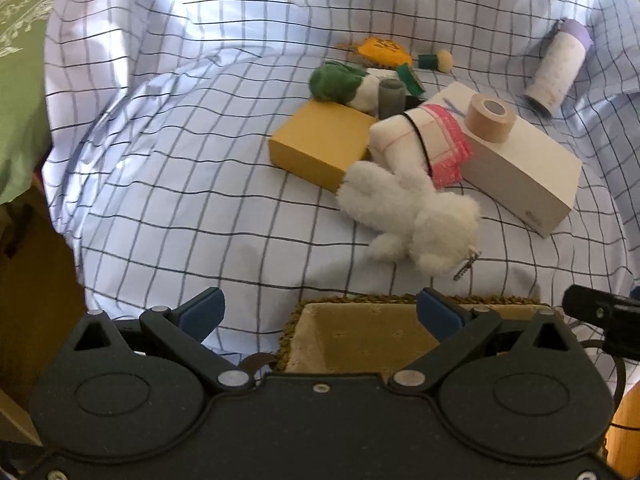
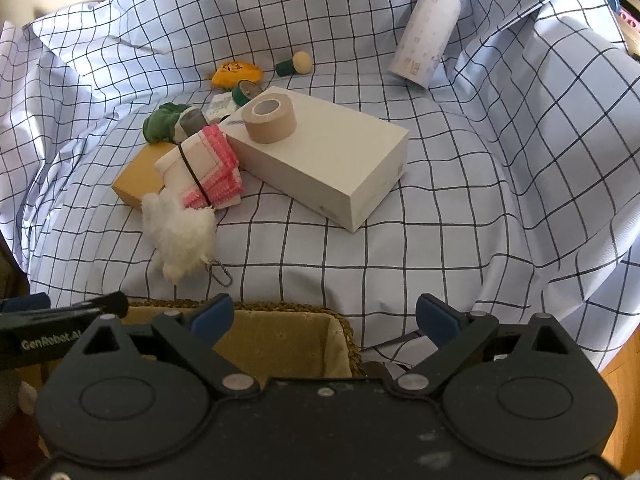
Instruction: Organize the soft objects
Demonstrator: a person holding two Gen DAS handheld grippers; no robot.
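A white fluffy plush toy (image 1: 416, 216) (image 2: 180, 228) with a small chain lies on the checked cloth. Behind it rests a rolled white-and-pink cloth (image 1: 424, 144) (image 2: 204, 164) bound by a black band. Further back are a green-and-white plush (image 1: 344, 84) (image 2: 164, 122) and a yellow soft toy (image 1: 380, 50) (image 2: 236, 74). A woven basket (image 1: 360, 344) (image 2: 272, 340) lined in tan sits right below both grippers. My left gripper (image 1: 320, 312) stands open with nothing between its fingers. My right gripper (image 2: 324, 316) is open and holds nothing as well.
A white box (image 1: 520, 168) (image 2: 332, 160) carries a roll of beige tape (image 1: 488, 118) (image 2: 270, 118). A yellow box (image 1: 320, 144) (image 2: 138, 180), a grey roll (image 1: 390, 98), a green spool and a lilac-capped bottle (image 1: 558, 68) (image 2: 428, 26) lie around. The cloth is rumpled at its edges.
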